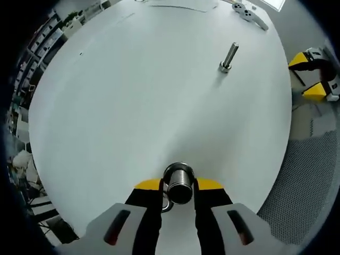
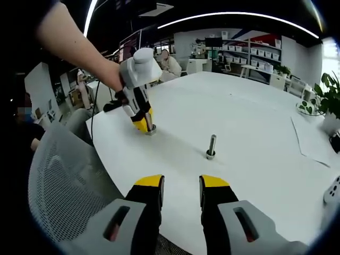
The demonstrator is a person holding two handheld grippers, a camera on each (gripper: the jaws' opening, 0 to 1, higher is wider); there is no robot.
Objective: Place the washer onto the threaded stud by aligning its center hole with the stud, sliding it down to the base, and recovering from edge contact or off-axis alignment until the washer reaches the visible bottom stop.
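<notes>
Left tongs (image 1: 178, 192) clamp stud (image 1: 178, 183) over washer (image 1: 166, 204).

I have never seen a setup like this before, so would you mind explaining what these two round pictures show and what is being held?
There is no robot here: a person holds a two-jaw tool in each hand, and a fisheye camera rides on each tool.

The left gripper view looks down along the left hand-held gripper, with yellow-tipped black jaws. Between them stands a short shiny metal cylinder on the round white table, with a thin metal ring at its foot; I cannot tell whether the jaws are squeezing it.

The right gripper view looks across the table along the right hand-held gripper, whose jaws stand apart with nothing between them. It also shows the person's hand bringing the left tool down to the table.

A silver threaded stud stands upright farther out on the table.
</notes>
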